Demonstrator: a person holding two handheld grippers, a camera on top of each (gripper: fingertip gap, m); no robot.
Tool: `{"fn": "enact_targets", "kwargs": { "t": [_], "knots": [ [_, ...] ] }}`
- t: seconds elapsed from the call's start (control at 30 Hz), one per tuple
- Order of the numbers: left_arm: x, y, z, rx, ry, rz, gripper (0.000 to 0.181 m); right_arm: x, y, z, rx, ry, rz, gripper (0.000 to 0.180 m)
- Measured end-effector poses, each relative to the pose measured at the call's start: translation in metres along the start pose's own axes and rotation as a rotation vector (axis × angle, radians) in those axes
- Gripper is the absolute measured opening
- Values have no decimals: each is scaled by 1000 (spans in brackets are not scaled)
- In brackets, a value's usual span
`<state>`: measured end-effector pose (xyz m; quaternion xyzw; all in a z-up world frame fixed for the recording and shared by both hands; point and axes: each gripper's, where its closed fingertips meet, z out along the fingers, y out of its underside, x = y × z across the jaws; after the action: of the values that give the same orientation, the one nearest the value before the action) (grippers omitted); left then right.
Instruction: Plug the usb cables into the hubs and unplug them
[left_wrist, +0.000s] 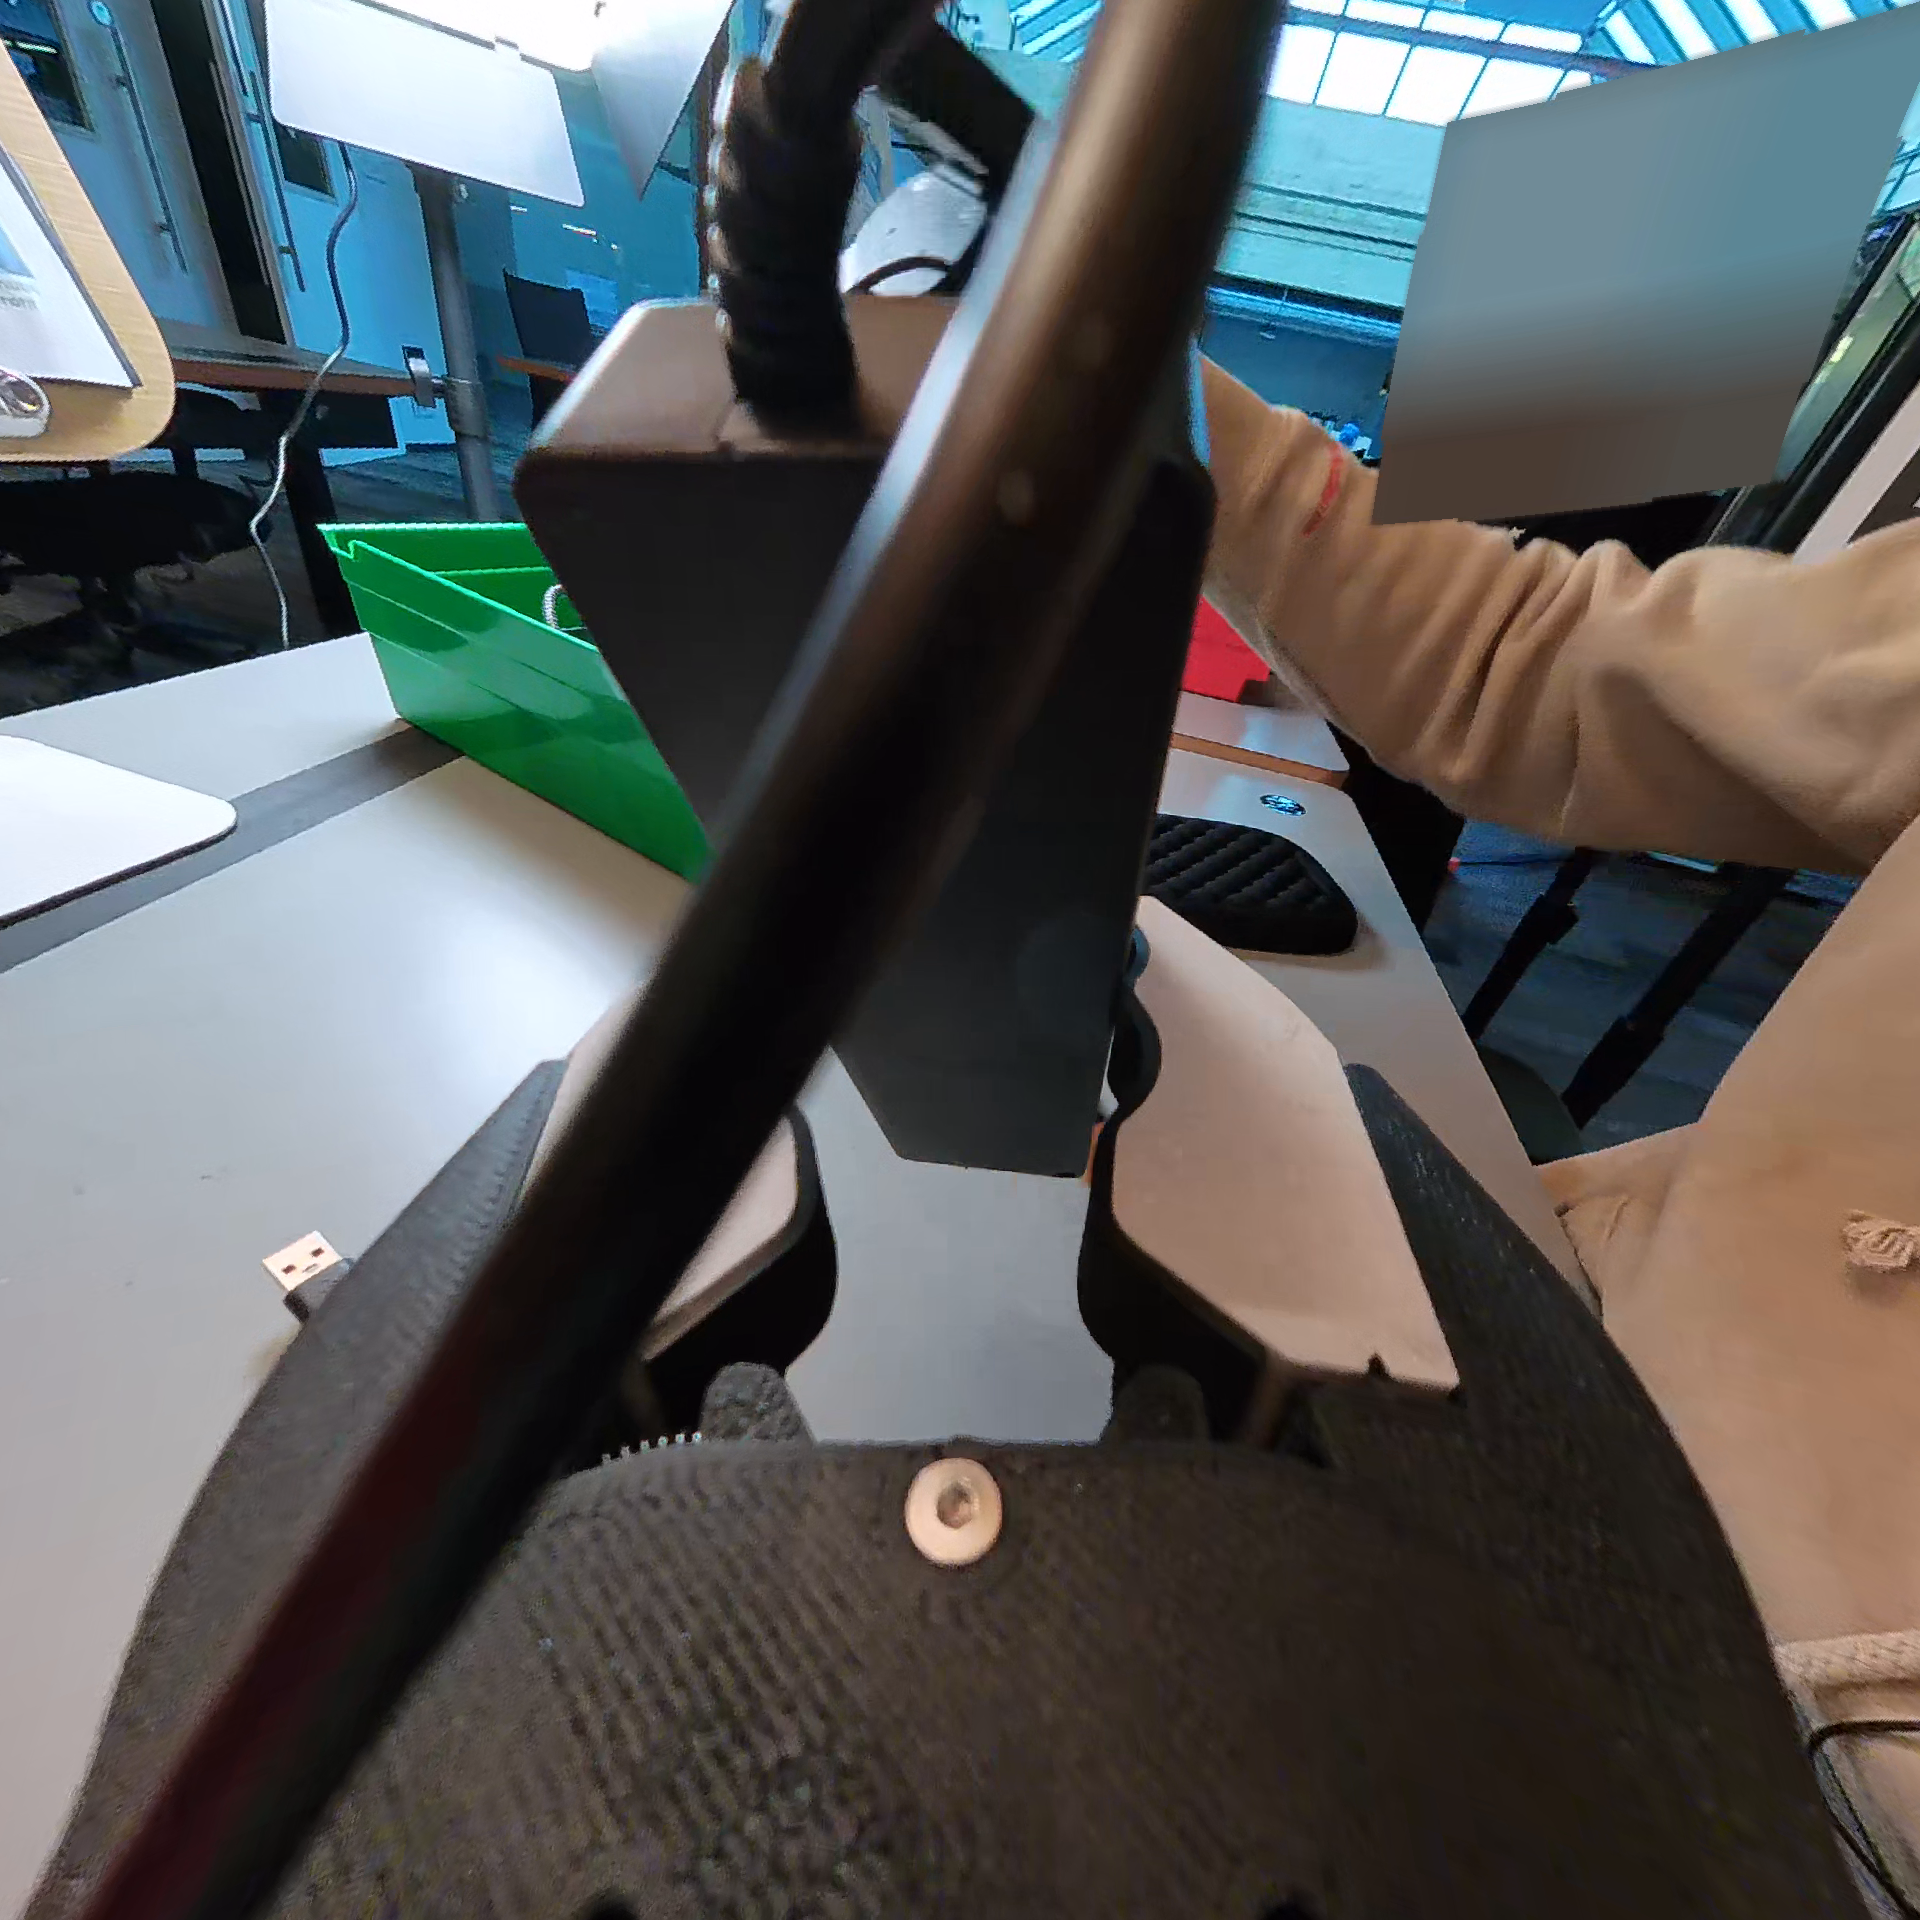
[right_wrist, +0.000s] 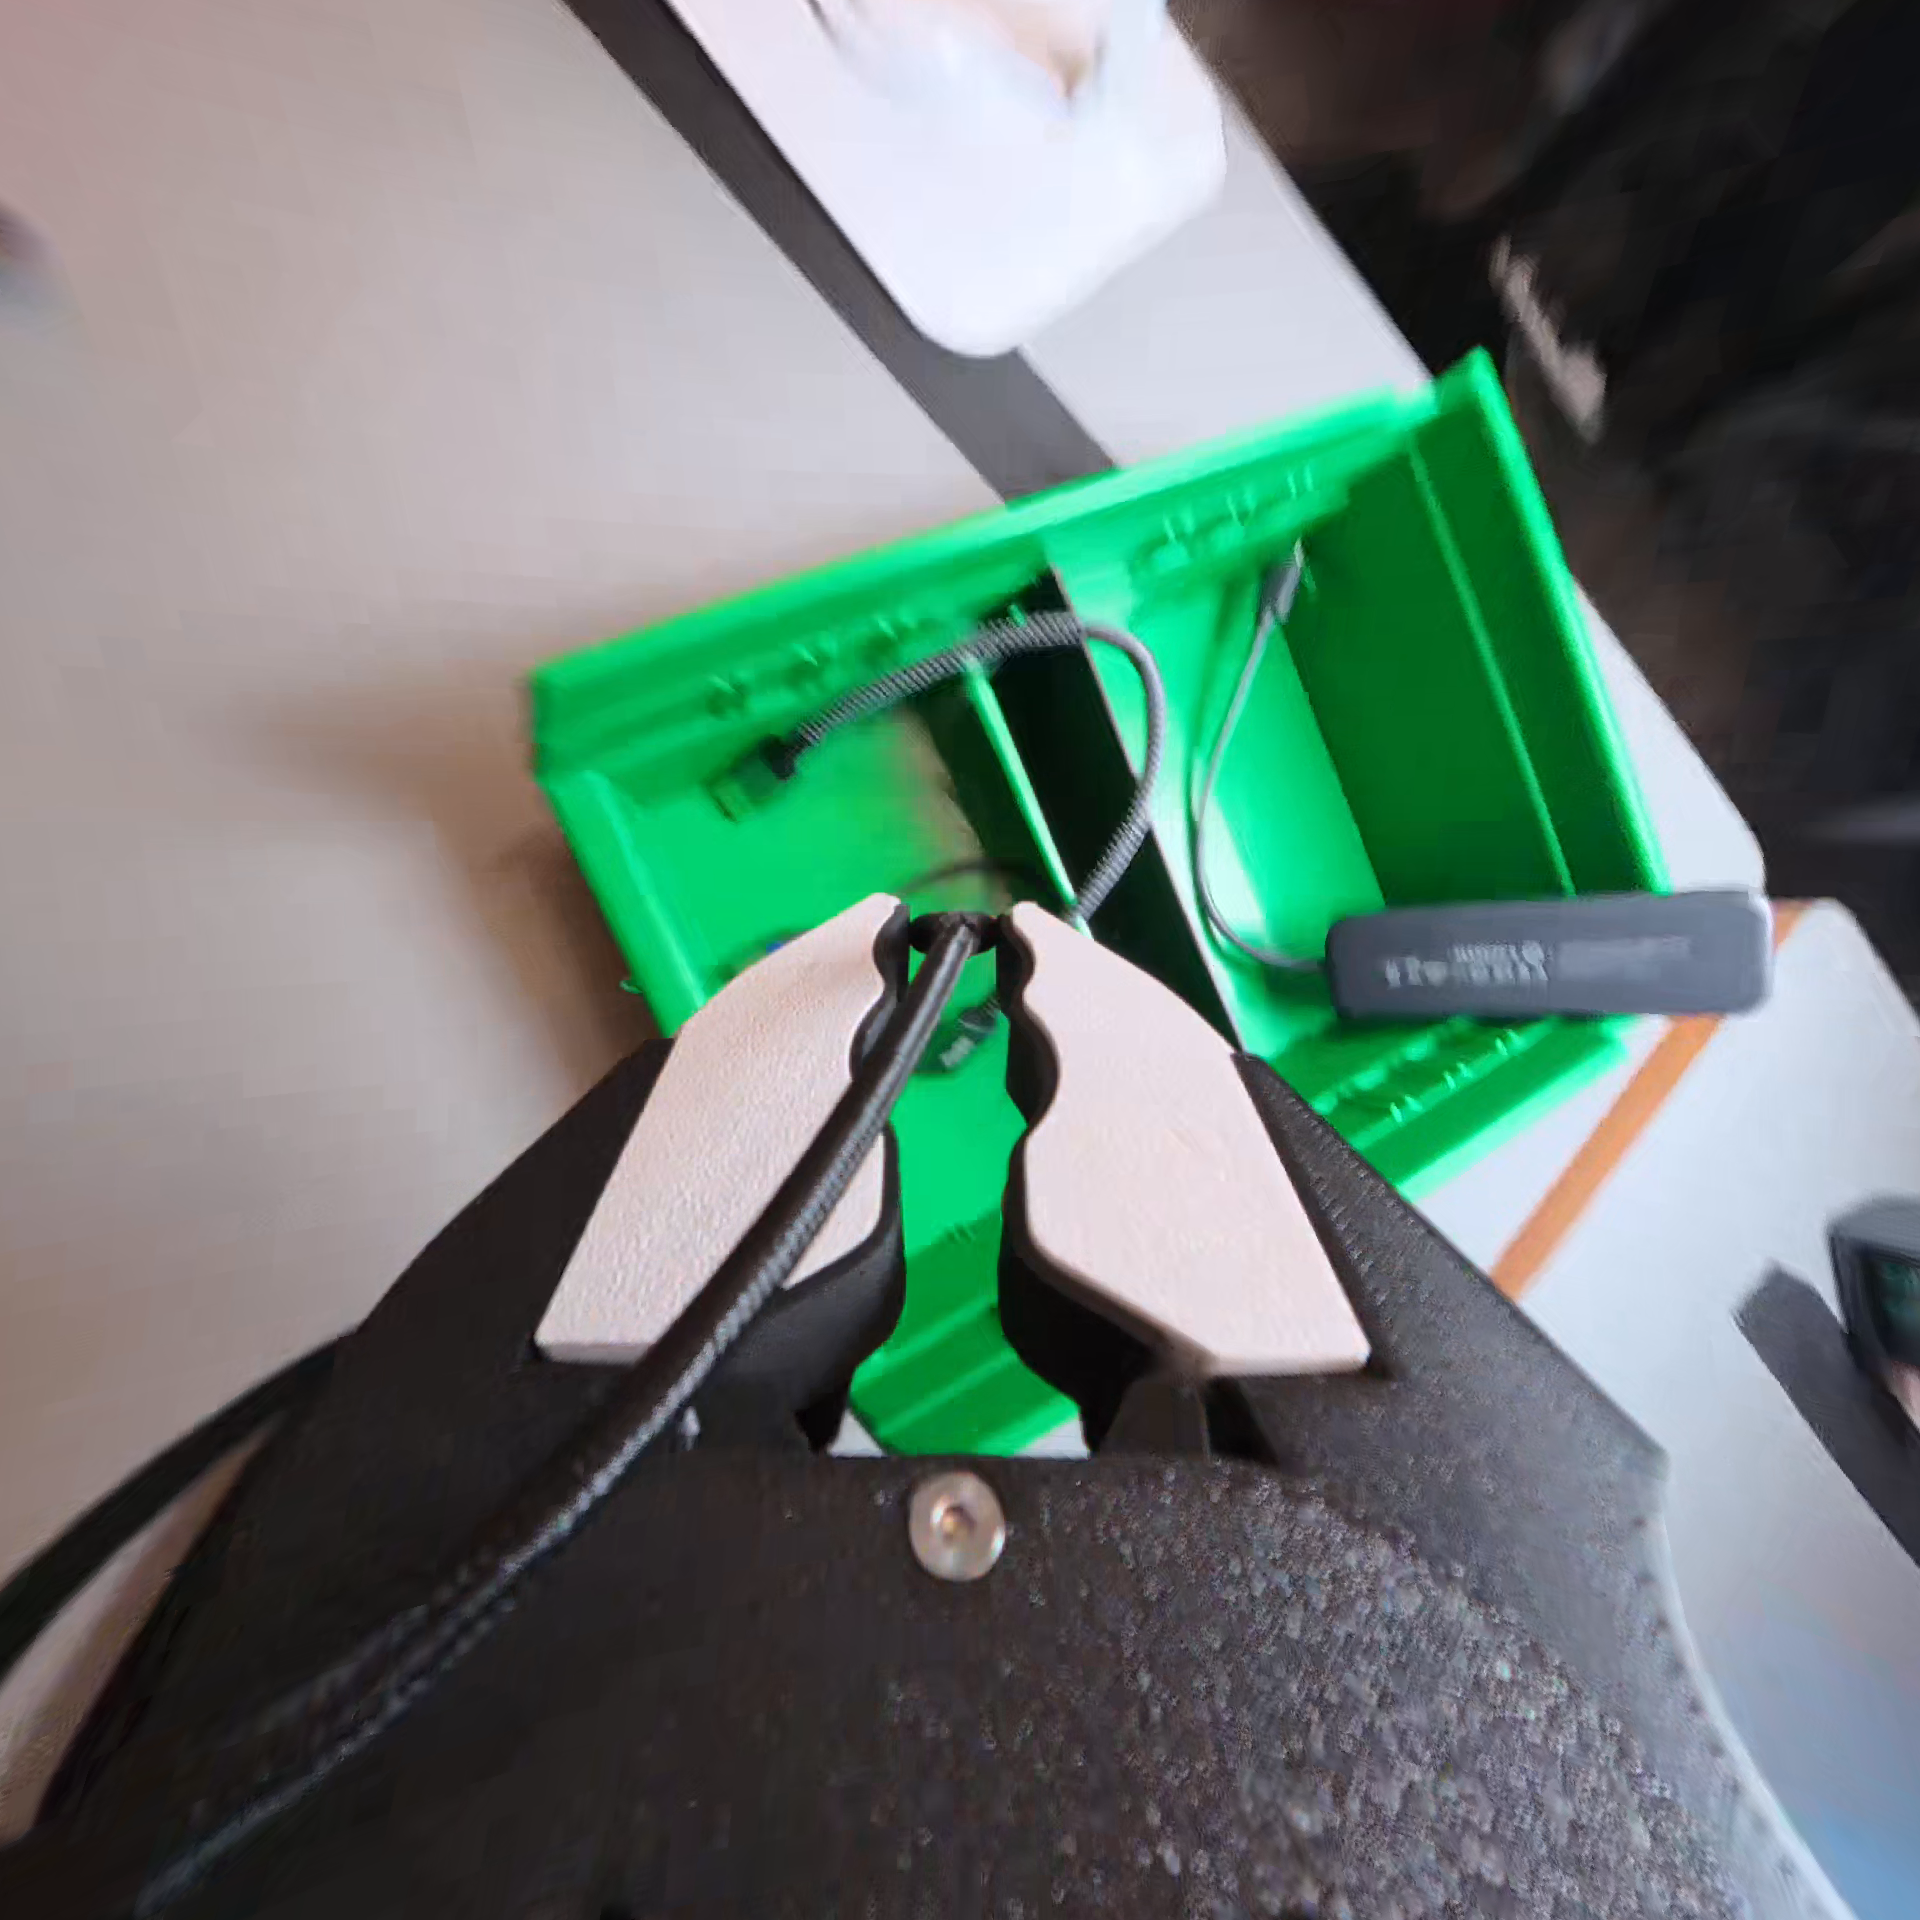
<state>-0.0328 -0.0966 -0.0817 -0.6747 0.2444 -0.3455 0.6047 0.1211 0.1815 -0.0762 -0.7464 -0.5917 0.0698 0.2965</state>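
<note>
Left wrist view, from 9 o'clock across: a loose USB plug lies on the table. A green bin stands at 10 o'clock. A black cable slants close past the lens. At centre the left gripper has its jaws set wide and, as far as I can judge, clamped on the lower end of a dark hub. The hub is raised clear of the table, probably to present its ports. A person's sleeve fills 3 o'clock.

Right wrist view is motion-blurred. The right gripper is almost closed, its tips pinching the black braided cable near its end, apparently for steering a plug. At 3 o'clock a grey hub rests across the bin's rim. Its printing is too smeared to read.
</note>
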Motion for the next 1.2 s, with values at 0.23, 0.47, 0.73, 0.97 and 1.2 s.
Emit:
{"fn": "enact_targets", "kwargs": {
  "t": [0.23,0.47,0.73,0.97,1.2],
  "knots": [
    [-2,4,-1,-7,-6,0,56,18,56,59,-395,-104,139,16],
    [-6,7,-3,-11,-14,-8,56,23,70,67,-430,-103,134,34],
    [-9,7,-2,-10,-25,-25,56,-3,16,16,-18,-184,84,43],
    [-15,11,0,-30,-67,-38,56,-181,-58,-89,700,-636,-98,34],
    [-18,16,3,-49,-80,-74,56,-292,-67,-42,793,-752,-51,33]
  ]
}}
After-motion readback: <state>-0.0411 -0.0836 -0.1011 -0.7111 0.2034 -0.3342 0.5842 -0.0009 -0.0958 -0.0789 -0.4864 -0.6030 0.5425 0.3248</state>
